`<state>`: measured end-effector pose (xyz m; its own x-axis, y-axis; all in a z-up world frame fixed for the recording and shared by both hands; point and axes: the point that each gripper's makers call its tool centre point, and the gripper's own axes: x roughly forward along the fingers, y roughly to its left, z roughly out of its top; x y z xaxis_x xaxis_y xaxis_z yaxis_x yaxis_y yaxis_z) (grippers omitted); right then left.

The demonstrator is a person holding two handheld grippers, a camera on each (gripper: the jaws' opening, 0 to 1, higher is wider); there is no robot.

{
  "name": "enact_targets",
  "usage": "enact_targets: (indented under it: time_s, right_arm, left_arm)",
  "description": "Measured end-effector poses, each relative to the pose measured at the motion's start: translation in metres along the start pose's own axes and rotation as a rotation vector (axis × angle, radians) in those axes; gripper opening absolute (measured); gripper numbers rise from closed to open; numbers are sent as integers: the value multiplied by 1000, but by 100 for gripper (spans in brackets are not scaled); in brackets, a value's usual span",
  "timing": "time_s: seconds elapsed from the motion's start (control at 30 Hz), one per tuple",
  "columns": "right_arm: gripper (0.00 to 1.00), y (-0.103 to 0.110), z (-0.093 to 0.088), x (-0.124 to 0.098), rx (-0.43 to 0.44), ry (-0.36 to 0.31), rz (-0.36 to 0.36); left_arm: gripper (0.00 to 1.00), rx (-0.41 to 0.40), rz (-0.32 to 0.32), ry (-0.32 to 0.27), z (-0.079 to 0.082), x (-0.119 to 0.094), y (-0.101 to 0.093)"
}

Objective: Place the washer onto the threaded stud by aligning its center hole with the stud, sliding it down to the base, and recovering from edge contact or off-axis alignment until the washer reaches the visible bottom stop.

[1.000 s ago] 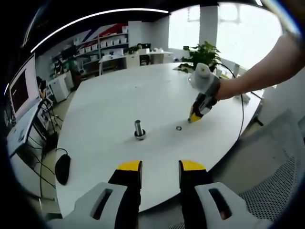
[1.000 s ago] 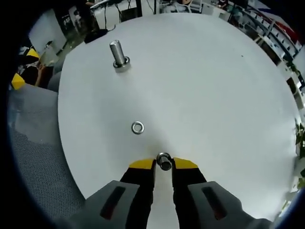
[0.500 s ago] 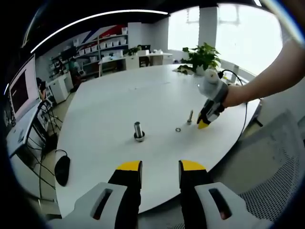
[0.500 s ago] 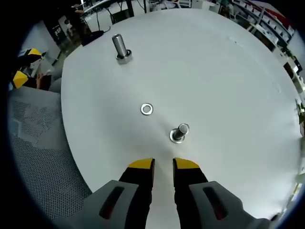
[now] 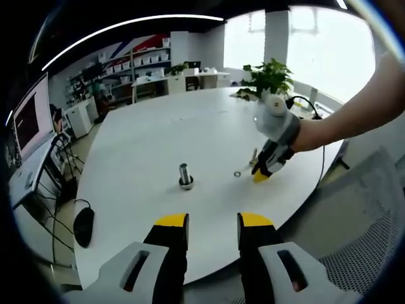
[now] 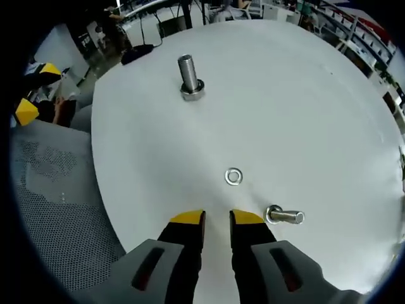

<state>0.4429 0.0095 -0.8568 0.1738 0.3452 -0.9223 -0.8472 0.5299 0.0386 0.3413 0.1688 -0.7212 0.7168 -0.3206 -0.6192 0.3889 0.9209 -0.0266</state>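
The steel threaded stud [image 5: 185,175] stands upright on its round base near the middle of the white table [image 5: 145,133]; it also rises at the upper left [image 6: 188,78]. The small flat washer [image 6: 233,177] lies on the table just ahead of my right gripper [image 6: 217,218], whose jaws stand a little apart with nothing between them. From the left gripper view, the washer [image 5: 237,173] sits right of the stud, and the right gripper [image 5: 261,175] hovers beside it, tips down. My left gripper [image 5: 212,221] is open at the near table edge.
A second, smaller bolt [image 6: 285,216] stands on the table just right of my right jaw, partly hidden behind that gripper in the left gripper view. A black mouse-like object [image 5: 83,223] lies at the left edge. Grey mesh chairs [image 6: 57,209] border the table.
One second ago the small bolt sat between my right jaws; it now stands free on the table. The right gripper pulled back, then swung toward the washer. The left gripper stayed put.
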Motion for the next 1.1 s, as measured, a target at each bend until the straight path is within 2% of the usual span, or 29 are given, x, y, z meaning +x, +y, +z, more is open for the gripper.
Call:
enact_targets:
  time_s: [0.23,0.53,1.03,1.1]
  right_arm:
    - [20,-4,13,7,-28,-1,-16]
    - [21,-15,12,13,-36,28,-50]
    - [19,-21,22,19,-17,14,-27]
    - [18,-19,22,19,-43,22,-26]
  left_arm:
    - [29,0,4,-3,0,0,1]
    - [29,1,5,-4,1,0,1]
    - [28,3,2,0,0,0,1]
    - [28,3,4,-3,1,0,1]
